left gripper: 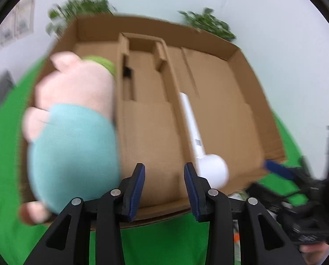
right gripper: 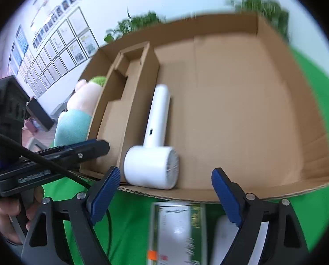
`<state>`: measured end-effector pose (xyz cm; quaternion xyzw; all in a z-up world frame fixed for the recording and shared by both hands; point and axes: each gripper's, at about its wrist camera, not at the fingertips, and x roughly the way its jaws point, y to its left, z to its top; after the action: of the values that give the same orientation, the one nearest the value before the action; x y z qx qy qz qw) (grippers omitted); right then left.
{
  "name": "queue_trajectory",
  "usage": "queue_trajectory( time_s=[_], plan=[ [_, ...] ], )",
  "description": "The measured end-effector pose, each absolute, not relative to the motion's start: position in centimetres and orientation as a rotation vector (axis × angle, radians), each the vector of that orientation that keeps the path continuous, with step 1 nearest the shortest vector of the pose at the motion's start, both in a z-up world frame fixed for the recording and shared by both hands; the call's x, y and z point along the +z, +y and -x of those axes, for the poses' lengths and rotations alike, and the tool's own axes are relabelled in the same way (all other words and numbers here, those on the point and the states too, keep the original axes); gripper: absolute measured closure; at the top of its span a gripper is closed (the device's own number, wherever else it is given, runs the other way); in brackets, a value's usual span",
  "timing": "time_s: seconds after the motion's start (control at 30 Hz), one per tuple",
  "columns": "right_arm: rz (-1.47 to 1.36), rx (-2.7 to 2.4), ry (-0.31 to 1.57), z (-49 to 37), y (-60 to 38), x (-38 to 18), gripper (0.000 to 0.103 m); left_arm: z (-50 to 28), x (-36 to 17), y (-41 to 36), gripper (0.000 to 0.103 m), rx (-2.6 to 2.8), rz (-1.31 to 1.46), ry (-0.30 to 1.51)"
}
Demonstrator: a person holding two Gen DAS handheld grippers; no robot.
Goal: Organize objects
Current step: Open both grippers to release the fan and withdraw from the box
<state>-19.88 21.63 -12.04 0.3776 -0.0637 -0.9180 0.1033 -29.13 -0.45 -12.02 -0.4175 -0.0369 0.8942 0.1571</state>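
While the open cardboard box lies flat on the green-covered bench, it holds two things that can be made out. A white hair dryer lies on the floor of the wide right-hand compartment, just beside the folded cardboard insert; its round head is close to the near wall, and its handle points toward the far wall. The rest of that compartment's floor is bare cardboard.

On the other side of the insert, in the narrow left-hand part, lies a plush pig with a pink head and a light blue body, against something green at its far end. Whether it rests fully inside the box wall cannot be told through the blur.

Outside the box, on the bench just before the near wall, lies a green-and-white carton, and a white object lies beside it, too blurred to name.

The right hand-held gripper hangs over the near wall with its jaws wide apart and nothing between them. The left hand-held gripper has its jaws narrowly apart, with only the box floor seen between them.
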Motion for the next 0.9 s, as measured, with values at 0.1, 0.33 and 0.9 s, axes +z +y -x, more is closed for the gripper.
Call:
queue_trajectory(
  time_s=[0.1, 0.33, 0.9],
  plan=[
    [-1.061, -2.771, -0.134, 18.2, 21.8, -11.8, 0.011, 27.0, -10.6, 0.1, 0.04, 2.693, 1.076, -0.01],
    [-0.992, -2.825, -0.048, 15.6, 21.9, -11.9, 0.009, 21.5, -9.1, 2.2, 0.001, 2.943, 0.893, 0.124],
    [-0.932, -2.91, -0.017, 12.5, 23.5, -11.9, 0.089, 17.8, -10.6, 3.6, 0.1, 2.923, 0.946, 0.149]
  ],
)
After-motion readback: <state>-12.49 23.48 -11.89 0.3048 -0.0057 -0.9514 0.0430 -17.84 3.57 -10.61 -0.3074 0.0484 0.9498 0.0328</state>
